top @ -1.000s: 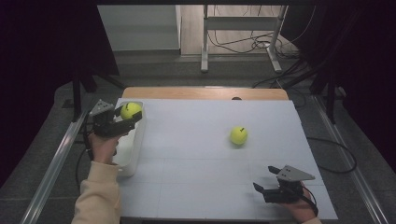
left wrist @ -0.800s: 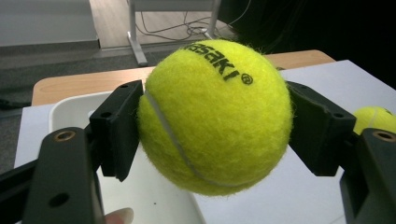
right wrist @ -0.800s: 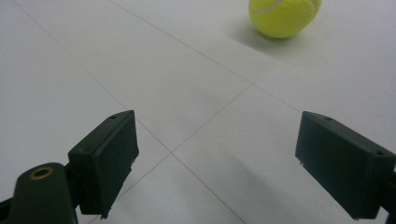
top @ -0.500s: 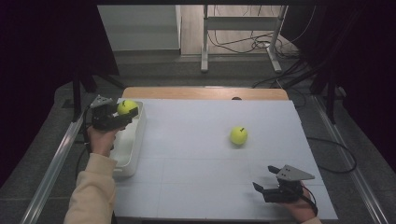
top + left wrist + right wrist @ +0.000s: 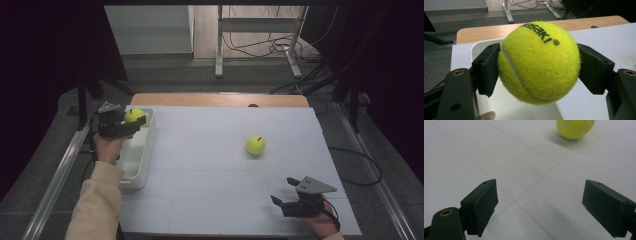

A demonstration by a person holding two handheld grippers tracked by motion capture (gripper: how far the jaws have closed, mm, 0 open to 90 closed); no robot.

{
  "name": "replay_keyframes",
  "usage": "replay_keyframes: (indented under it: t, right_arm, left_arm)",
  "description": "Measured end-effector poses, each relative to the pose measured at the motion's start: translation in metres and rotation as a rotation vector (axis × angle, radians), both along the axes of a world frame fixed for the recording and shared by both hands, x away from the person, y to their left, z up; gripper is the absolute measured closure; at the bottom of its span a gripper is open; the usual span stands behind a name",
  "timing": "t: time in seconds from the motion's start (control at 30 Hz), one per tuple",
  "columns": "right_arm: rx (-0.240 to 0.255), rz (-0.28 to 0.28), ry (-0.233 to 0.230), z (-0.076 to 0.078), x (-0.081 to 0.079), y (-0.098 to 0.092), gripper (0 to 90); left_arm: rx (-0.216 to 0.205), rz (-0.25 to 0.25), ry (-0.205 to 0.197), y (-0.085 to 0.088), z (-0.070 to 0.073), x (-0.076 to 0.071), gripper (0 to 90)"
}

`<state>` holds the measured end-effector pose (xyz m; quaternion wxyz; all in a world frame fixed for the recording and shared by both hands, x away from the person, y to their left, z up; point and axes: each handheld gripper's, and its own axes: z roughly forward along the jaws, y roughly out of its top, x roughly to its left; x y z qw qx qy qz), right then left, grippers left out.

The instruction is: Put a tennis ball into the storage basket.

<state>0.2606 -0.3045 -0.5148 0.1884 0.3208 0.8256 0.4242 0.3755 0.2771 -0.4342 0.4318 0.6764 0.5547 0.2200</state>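
Note:
My left gripper [image 5: 131,121] is shut on a yellow tennis ball [image 5: 133,115] and holds it over the far end of a white bin [image 5: 144,152] at the table's left edge. In the left gripper view both black pads press the sides of the ball [image 5: 539,62], with the bin's rim [image 5: 474,47] behind and below. A second tennis ball [image 5: 255,145] lies on the white table right of centre. Near the front right edge my right gripper [image 5: 280,201] rests open. In the right gripper view its jaws [image 5: 540,205] stand wide apart with only table between them, and that second ball [image 5: 574,128] lies farther off.
The white tabletop [image 5: 210,175] has thin grid lines, and a wooden strip [image 5: 220,99] runs along its far edge. Metal rails run beside the table on both sides. Cables and a stand's legs lie on the floor beyond.
My left gripper has carried its ball a little to the left and slightly down, over the bin. The right gripper and the loose ball have stayed where they were.

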Motion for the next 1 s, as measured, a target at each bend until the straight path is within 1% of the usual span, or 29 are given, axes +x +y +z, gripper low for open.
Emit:
replay_keyframes:
  t: [0.13,0.3,0.4,0.47,0.5,0.63,0.83,1.0]
  right_arm:
    - [0.000,0.000,0.000,0.000,0.000,0.000,13.3]
    - [-0.001,-0.003,0.002,-0.001,0.001,0.000,13.4]
    - [-0.001,-0.004,0.003,-0.001,0.001,0.000,13.4]
    - [-0.001,-0.005,0.004,-0.001,0.001,0.000,13.4]
    - [-0.001,-0.005,0.004,-0.001,0.001,0.000,13.4]
    - [0.002,-0.008,0.005,0.000,0.001,-0.001,13.4]
    - [-0.002,-0.007,0.006,-0.001,0.001,-0.001,13.4]
    - [0.000,-0.008,0.006,-0.001,0.002,-0.001,13.4]
  left_arm:
    - [0.003,-0.003,0.015,-0.002,-0.001,0.004,26.3]
    - [0.028,-0.006,0.031,-0.003,-0.002,0.008,26.2]
    - [0.031,-0.003,0.040,-0.002,-0.003,0.010,26.2]
    - [0.039,-0.002,0.055,-0.002,-0.004,0.014,26.3]
    - [0.039,-0.002,0.055,-0.002,-0.004,0.014,26.2]
    - [0.069,-0.007,0.075,-0.002,-0.005,0.019,26.3]
    - [0.062,0.002,0.105,0.004,-0.009,0.023,26.2]
    - [0.063,-0.001,0.120,0.005,-0.010,0.025,26.2]
